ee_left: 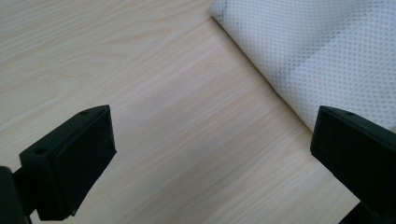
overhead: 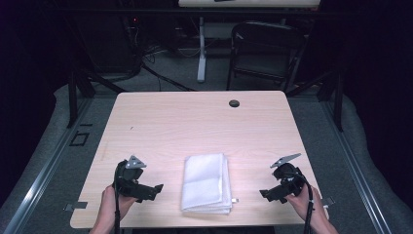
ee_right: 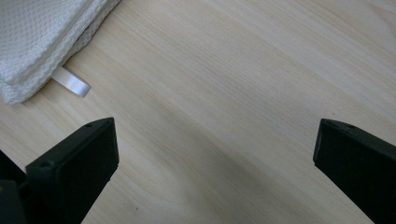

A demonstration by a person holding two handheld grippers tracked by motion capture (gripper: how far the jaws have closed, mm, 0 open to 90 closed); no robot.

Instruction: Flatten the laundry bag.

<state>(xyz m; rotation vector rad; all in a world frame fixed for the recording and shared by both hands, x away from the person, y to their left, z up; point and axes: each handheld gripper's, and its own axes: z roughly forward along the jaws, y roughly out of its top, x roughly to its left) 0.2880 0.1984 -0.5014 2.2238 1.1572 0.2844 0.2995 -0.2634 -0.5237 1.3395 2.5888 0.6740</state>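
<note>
Two tongs held over a pale wooden table, smooth-topped with fine straight grain and rounded corners. Near the table's front edge, midway across, a folded white cloth: rectangular, several layers thick, woven with a small dotted mesh, soft at the edges. Sticking out from the cloth's front right corner, flat on the wood, a small glossy white tag.

To the left of the cloth, the left tongs, black and blocky, gripped in the left hand, with a grey three-cornered plate on top. Jaws spread wide, nothing between them but bare wood; the right-hand jaw in the left gripper view overlapping the cloth's edge, though touching or hovering cannot be told.

To the right of the cloth, well apart from it, the right tongs, same black build, in the right hand. Jaws likewise spread wide over bare wood, holding nothing.

Near the table's far edge, beyond the cloth, a small round black cap.
</note>
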